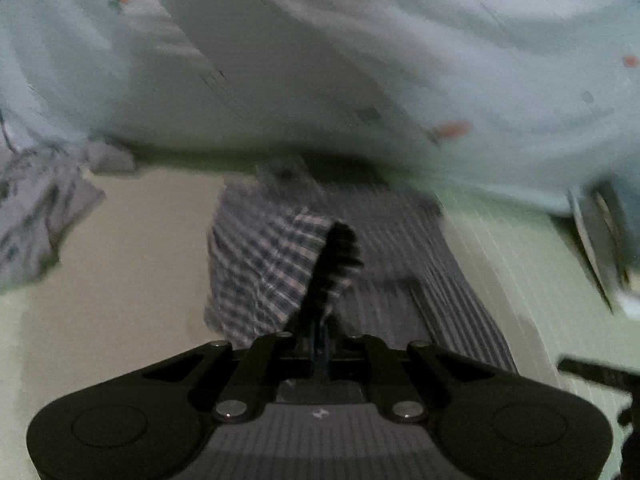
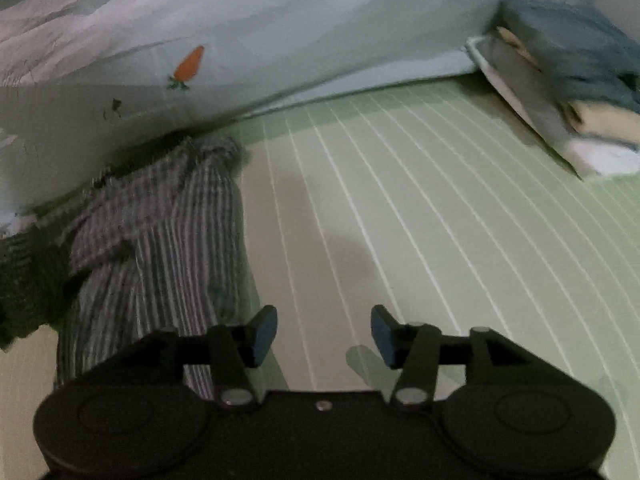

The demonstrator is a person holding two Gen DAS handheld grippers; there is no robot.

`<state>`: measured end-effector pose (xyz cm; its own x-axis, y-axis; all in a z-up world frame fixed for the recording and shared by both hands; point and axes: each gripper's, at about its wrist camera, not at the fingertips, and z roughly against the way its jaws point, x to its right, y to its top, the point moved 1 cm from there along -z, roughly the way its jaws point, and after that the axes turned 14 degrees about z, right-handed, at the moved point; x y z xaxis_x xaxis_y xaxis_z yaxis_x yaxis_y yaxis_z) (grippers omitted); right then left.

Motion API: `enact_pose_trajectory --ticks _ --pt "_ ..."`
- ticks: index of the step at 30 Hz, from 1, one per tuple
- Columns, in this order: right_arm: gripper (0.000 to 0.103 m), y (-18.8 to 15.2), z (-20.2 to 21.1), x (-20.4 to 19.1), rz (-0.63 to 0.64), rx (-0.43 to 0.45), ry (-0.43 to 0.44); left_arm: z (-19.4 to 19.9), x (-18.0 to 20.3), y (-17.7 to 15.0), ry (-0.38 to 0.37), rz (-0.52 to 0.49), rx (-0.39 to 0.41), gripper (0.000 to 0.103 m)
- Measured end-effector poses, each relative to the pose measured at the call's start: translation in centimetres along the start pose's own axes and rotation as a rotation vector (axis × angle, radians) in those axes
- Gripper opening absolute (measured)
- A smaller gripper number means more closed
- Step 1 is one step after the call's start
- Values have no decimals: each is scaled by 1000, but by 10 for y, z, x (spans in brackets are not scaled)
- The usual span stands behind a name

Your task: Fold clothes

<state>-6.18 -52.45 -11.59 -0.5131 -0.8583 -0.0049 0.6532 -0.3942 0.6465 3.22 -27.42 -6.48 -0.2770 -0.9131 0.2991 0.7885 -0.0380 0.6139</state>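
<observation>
Left tongs (image 1: pixel 340 256) pinch a raised fold of the plaid garment (image 1: pixel 264 264) lying on the striped green sheet (image 2: pixel 420 200) near the carrot-print quilt's (image 2: pixel 240 32) edge, while right tongs (image 2: pixel 324 334) hover wide apart, empty.

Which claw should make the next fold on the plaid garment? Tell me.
Left. The left claw is already shut on the plaid garment, lifting a flap. The right claw is open over bare striped sheet beside it.
</observation>
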Motion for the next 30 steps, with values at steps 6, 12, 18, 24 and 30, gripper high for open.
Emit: enact_pose_trajectory --ticks 6,12,18,24,30 --pt "58 -37 12 -1 12 -49 32 9 8 -52 34 -51 -95 19" --pt "88 -60 18 -9 58 -62 68 19 -6 -71 115 -7 -125 62" --pt "103 -57 19 -35 129 13 135 26 -24 -84 243 21 -140 84" --pt "103 -36 16 -88 207 78 183 30 -54 -82 272 10 -186 87" --pt "103 -20 11 -137 212 74 183 23 -82 -67 264 21 -208 87"
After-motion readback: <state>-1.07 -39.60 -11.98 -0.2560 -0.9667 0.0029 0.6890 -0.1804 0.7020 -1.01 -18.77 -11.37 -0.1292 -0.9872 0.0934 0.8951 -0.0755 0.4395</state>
